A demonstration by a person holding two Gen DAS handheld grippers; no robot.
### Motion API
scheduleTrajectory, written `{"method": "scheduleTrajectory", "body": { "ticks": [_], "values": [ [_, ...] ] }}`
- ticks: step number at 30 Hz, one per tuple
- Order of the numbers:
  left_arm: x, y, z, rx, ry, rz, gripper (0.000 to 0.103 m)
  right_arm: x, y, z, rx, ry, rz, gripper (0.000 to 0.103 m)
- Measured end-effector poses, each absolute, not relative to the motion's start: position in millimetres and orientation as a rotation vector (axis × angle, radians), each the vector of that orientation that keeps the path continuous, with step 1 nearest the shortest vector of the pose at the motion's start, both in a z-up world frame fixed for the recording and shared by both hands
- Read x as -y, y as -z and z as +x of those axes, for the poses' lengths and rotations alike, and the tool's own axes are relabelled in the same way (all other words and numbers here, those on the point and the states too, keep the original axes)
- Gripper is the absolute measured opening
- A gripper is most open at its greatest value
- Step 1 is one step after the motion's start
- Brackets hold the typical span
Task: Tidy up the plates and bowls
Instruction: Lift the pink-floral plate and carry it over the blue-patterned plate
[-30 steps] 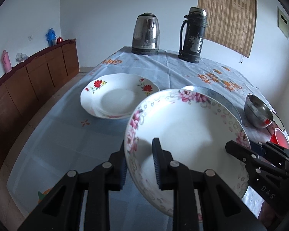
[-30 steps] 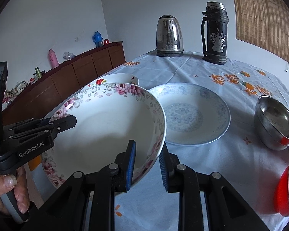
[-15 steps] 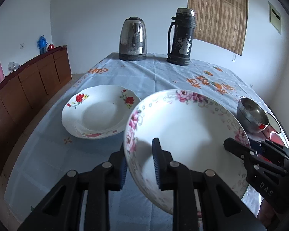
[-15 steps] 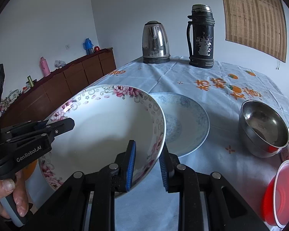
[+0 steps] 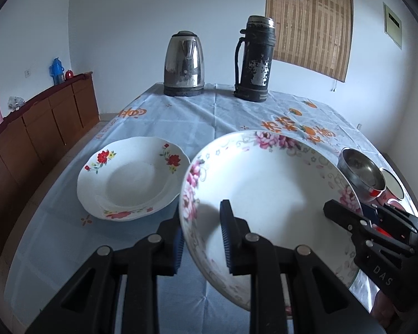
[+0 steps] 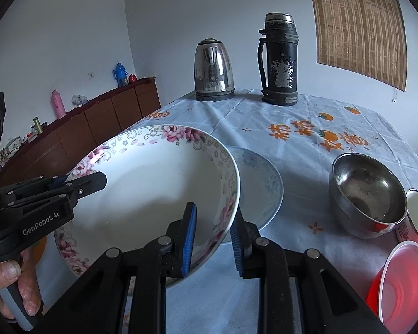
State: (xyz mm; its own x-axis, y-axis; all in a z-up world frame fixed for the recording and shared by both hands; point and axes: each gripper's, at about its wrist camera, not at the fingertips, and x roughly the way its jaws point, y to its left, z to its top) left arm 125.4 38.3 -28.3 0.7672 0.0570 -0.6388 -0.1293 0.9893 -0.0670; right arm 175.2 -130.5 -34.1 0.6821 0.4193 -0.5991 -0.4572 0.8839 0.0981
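Pink-floral bowl (image 5: 264, 183) aloft, L gripper (image 5: 200, 239) + R gripper (image 6: 213, 239) clamping rim

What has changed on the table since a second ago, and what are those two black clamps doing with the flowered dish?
The pink-flowered white bowl has been carried sideways, off the pale blue patterned plate, toward the red-flowered white plate. Unchanged: left gripper and right gripper stay clamped on opposite rims; nothing was released. The steel bowl and other dishes stay put.
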Motion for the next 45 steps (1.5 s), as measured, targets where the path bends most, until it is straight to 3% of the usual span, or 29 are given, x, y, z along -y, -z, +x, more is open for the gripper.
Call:
{"method": "scheduleTrajectory", "body": {
  "ticks": [24, 45],
  "values": [
    [-26.2, 14.9, 163.0, -0.611, -0.107, -0.102, 0.021, 137.7, 26.9, 208.7, -0.541, -0.444, -0.018, 0.026],
    [-8.9, 41.3, 202.7, -0.664, -0.065, -0.110, 0.021, 152.0, 45.4, 235.2, -0.591, -0.356, -0.013, 0.026]
  ]
}}
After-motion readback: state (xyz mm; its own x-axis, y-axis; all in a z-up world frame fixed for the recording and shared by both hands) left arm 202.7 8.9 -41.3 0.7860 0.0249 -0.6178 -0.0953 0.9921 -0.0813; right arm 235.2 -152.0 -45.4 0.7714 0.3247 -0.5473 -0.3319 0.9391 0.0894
